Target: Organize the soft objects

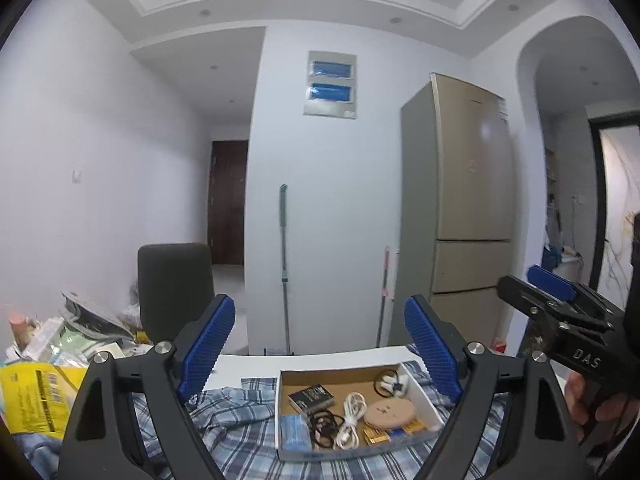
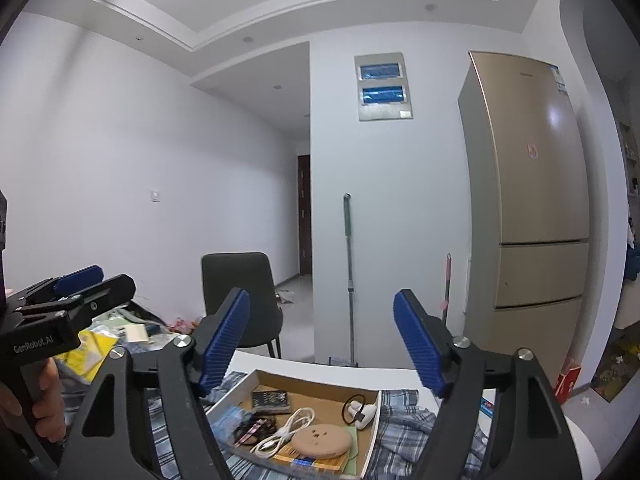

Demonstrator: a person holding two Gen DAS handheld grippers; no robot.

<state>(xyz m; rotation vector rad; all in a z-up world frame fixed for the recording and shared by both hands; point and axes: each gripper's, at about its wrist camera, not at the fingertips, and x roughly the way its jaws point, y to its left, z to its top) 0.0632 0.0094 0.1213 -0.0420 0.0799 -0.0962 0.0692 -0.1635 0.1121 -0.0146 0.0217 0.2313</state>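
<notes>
white-walled room with gold fridge (image 1: 472, 184): left gripper (image 1: 320, 344) and right gripper (image 2: 322, 344), both jaws apart and empty, held level above blue plaid cloth (image 1: 236, 428) under shallow cardboard tray (image 1: 424, 396).

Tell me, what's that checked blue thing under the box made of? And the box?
The checked shirt looks like soft woven cloth: it wrinkles and folds. The box looks like cardboard: brown matte inside, thin white walls. I can't be sure of either from here.
</notes>
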